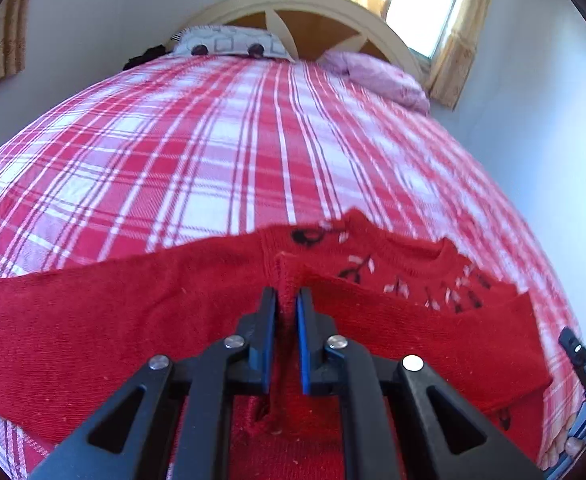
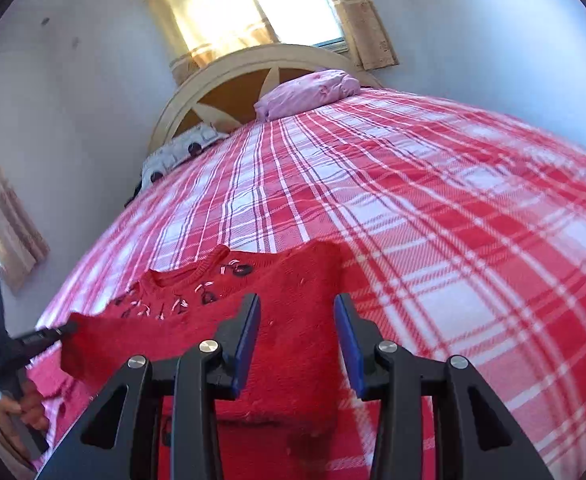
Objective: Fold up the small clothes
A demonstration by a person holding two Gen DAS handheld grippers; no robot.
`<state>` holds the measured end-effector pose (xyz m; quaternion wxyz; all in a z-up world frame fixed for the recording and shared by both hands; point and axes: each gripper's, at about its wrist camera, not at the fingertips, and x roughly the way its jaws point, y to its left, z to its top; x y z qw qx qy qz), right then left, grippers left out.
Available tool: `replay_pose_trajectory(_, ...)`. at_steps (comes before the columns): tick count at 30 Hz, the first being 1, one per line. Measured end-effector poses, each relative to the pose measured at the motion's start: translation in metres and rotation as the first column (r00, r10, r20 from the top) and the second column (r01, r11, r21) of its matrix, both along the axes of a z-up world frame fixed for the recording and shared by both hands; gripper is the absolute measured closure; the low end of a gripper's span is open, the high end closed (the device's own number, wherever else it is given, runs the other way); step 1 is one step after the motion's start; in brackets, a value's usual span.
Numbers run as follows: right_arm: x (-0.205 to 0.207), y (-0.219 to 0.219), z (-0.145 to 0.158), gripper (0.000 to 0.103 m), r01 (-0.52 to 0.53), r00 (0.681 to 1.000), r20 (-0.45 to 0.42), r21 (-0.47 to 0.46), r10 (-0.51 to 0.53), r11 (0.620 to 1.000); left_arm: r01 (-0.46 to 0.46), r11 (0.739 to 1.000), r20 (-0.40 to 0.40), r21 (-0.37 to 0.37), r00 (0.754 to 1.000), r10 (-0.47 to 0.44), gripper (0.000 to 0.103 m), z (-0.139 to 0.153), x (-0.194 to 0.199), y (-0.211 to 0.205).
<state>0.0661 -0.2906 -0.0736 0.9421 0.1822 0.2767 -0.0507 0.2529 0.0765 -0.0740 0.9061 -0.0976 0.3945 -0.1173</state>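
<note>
a: nearest us, the left gripper has its fingers pinched almost together on a raised ridge of the red sweater, at about the seam where one sleeve joins the body.

b: and the right gripper?

a: its fingers stand partly apart above the other side of the sweater. nothing sits between the pads that i can see, so i'd say it holds nothing.

b: where's the sweater lying?

a: on the near end of the bed, on the red and white plaid cover. one sleeve looks already laid across the chest, below the collar with its little stitched pattern. the other sleeve runs out flat to the side.

b: so how far along?

a: early to middle, i'd guess. one sleeve seems in; the second one, and the fold of the body, are left to do.

b: farther back?

a: a pink bundle and a patterned pillow by the headboard, well apart from the work.
</note>
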Motion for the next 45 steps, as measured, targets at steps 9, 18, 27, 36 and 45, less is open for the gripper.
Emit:
replay_pose_trajectory(9,0.077,0.023,-0.043,0.063,-0.102,0.973,-0.214,-0.062,0.086,0.993,-0.118,0.978,-0.063,0.174,0.989,0.13,0.092,-0.032,0.011,0.007)
replay_pose_trajectory(18,0.082,0.025,-0.049,0.06,-0.1,0.972,-0.22,-0.071,0.082,0.992,-0.204,0.961,0.034,0.188,0.979,0.201,0.032,-0.006,-0.025,0.034)
replay_pose_trajectory(27,0.076,0.027,-0.043,0.059,-0.066,0.979,-0.198,-0.118,0.042,0.991,-0.382,0.907,0.049,0.177,0.924,0.379,0.018,-0.005,-0.067,0.121)
replay_pose_trajectory(36,-0.002,0.039,0.007,0.059,0.013,1.0,0.03,-0.092,-0.01,0.996,-0.68,0.715,0.086,0.165,0.732,0.676,0.012,0.004,-0.099,0.274)
replay_pose_trajectory(45,-0.032,0.104,0.014,0.059,-0.169,0.985,0.005,-0.056,0.17,0.984,-0.736,0.677,-0.179,0.005,0.666,0.724,0.027,-0.05,-0.075,0.356)
